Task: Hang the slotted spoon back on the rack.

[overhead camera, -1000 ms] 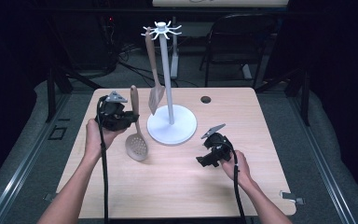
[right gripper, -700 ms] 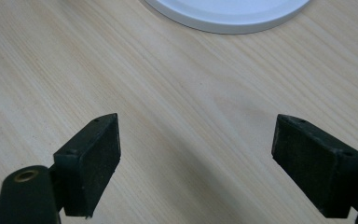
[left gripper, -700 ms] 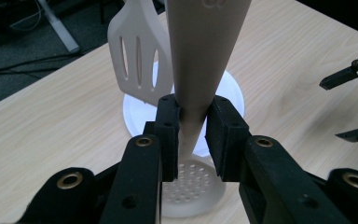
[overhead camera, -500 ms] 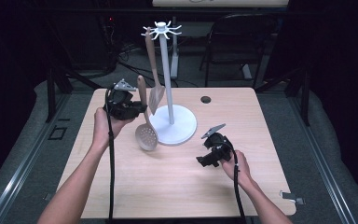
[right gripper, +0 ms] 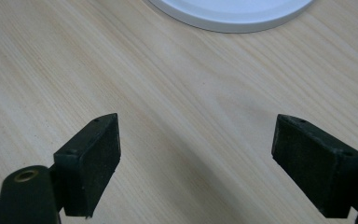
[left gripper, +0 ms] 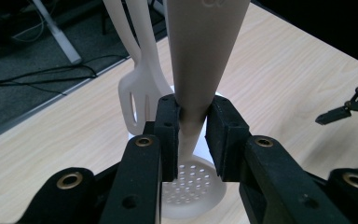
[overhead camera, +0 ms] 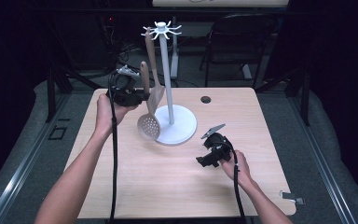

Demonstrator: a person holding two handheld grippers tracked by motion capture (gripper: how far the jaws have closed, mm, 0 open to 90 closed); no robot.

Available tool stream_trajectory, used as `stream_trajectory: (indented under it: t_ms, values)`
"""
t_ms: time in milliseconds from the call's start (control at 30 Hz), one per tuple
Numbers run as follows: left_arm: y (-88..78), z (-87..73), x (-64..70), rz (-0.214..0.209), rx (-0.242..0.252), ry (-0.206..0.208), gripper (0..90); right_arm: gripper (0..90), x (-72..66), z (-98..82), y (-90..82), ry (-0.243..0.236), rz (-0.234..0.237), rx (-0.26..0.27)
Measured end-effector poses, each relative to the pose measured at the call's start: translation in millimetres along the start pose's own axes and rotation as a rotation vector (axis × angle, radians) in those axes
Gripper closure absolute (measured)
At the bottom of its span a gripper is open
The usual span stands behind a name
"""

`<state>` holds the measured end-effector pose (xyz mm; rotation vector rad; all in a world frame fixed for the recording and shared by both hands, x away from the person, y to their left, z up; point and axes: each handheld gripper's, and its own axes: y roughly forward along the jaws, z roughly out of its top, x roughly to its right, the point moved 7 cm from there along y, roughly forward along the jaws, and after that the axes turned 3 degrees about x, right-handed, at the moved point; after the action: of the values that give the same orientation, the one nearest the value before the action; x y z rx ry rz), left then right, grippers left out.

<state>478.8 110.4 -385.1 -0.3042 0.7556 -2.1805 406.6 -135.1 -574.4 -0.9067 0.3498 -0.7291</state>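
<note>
While left tongs clamp one skimmer, right tongs gape empty.

Most of the wooden table is open, so the whole near half and the right side are easy to pass through. The crowded bit is the middle: the white utensil stand with its round base, and a slotted spatula hanging off its left side. The skimmer hangs just beside that spatula, almost touching, so there's barely any gap there.
</note>
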Motion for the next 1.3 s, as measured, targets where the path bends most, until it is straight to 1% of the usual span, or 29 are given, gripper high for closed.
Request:
stream_trajectory:
  t_ms: [67, 167, 233, 267, 300, 400, 500, 667, 700, 767, 800, 833, 867, 933, 1067, 1133, 1300]
  values:
    - [-1.0, 4.5, -0.6, 0.006, 0.005, 0.000, 74.9, 15.0, 0.3, 0.0, -0.2, -0.002, -0.003, 0.000]
    - [-2.3, 10.9, -1.4, 0.002, 0.015, -0.008, 74.8, 15.0, 0.3, 0.1, -0.2, -0.001, -0.003, 0.003]
    - [-3.0, 15.4, -2.2, 0.000, 0.017, -0.012, 74.8, 15.0, 0.8, -0.3, -0.8, -0.009, -0.006, -0.006]
    - [-3.4, 17.8, -2.7, 0.003, 0.021, -0.012, 74.9, 15.0, 0.0, 0.1, -0.4, -0.004, 0.001, -0.002]
    - [-3.9, 20.3, -2.9, 0.006, 0.023, -0.010, 74.9, 15.0, 0.5, -0.2, -0.5, -0.008, -0.006, -0.006]
    - [-5.4, 28.0, -3.7, 0.021, 0.029, -0.006, 74.9, 15.0, 0.1, -0.1, -0.1, -0.005, -0.002, -0.003]
    - [-7.4, 34.9, -4.3, 0.026, 0.038, -0.007, 74.9, 15.0, -0.4, 0.3, 0.1, 0.001, 0.004, 0.002]
    - [-8.0, 43.7, -5.7, 0.041, 0.041, -0.019, 74.8, 15.1, 0.0, -0.2, 0.3, 0.000, 0.001, -0.006]
    - [-8.4, 45.0, -6.2, 0.045, 0.039, -0.012, 74.8, 15.0, 0.0, -0.4, 0.1, -0.003, -0.002, -0.009]
    - [-8.4, 47.8, -5.4, 0.048, 0.042, -0.017, 74.8, 15.0, -0.1, -0.3, 0.1, -0.004, -0.002, -0.008]
    - [-8.8, 48.9, -5.6, 0.048, 0.039, -0.010, 74.8, 15.0, 0.0, -0.3, 0.2, -0.004, -0.002, -0.009]
    - [-8.6, 50.5, -4.9, 0.049, 0.043, -0.016, 74.7, 15.0, 0.0, -0.4, 0.4, -0.004, -0.002, -0.008]
    - [-8.7, 51.8, -4.6, 0.051, 0.043, -0.015, 74.7, 15.1, 1.2, -1.1, -0.2, -0.015, -0.008, -0.021]
    - [-8.3, 54.2, -4.0, 0.053, 0.041, -0.013, 74.6, 15.0, 1.0, -0.9, 0.0, -0.015, -0.010, -0.019]
    - [-5.1, 56.7, -3.9, 0.060, 0.029, -0.006, 74.5, 15.0, 0.9, -0.9, 0.0, -0.014, -0.010, -0.019]
    - [-2.3, 56.9, -4.6, 0.061, 0.018, -0.008, 74.5, 15.0, 1.1, -0.9, 0.1, -0.016, -0.012, -0.017]
    - [1.6, 59.3, -5.3, 0.070, 0.015, -0.009, 74.4, 15.1, 1.5, -1.6, 0.7, -0.016, -0.011, -0.026]
